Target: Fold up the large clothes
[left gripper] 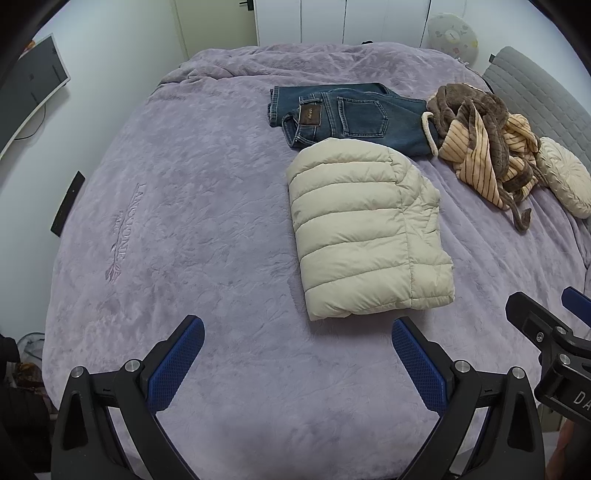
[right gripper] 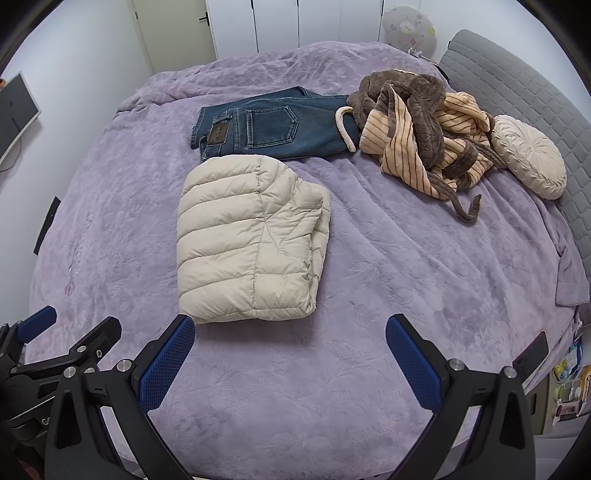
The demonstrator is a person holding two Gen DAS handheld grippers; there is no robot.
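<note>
A cream puffer jacket [left gripper: 365,232] [right gripper: 251,240] lies folded into a neat block on the purple bedspread [left gripper: 184,221] [right gripper: 406,266]. Beyond it rest folded blue jeans [left gripper: 347,114] [right gripper: 273,127]. A brown and striped peach robe [left gripper: 484,140] [right gripper: 421,133] sits crumpled at the right. My left gripper [left gripper: 297,328] is open, hovering above the bed just short of the jacket's near edge. My right gripper [right gripper: 290,325] is open too, near the jacket's lower right corner. Neither holds anything.
A round cream cushion [left gripper: 565,181] [right gripper: 528,155] leans by the grey headboard [right gripper: 517,85] at the right. White wardrobe doors [right gripper: 295,22] stand behind the bed. A monitor [left gripper: 29,85] is at the left wall. The other gripper [left gripper: 546,339] shows at the right edge.
</note>
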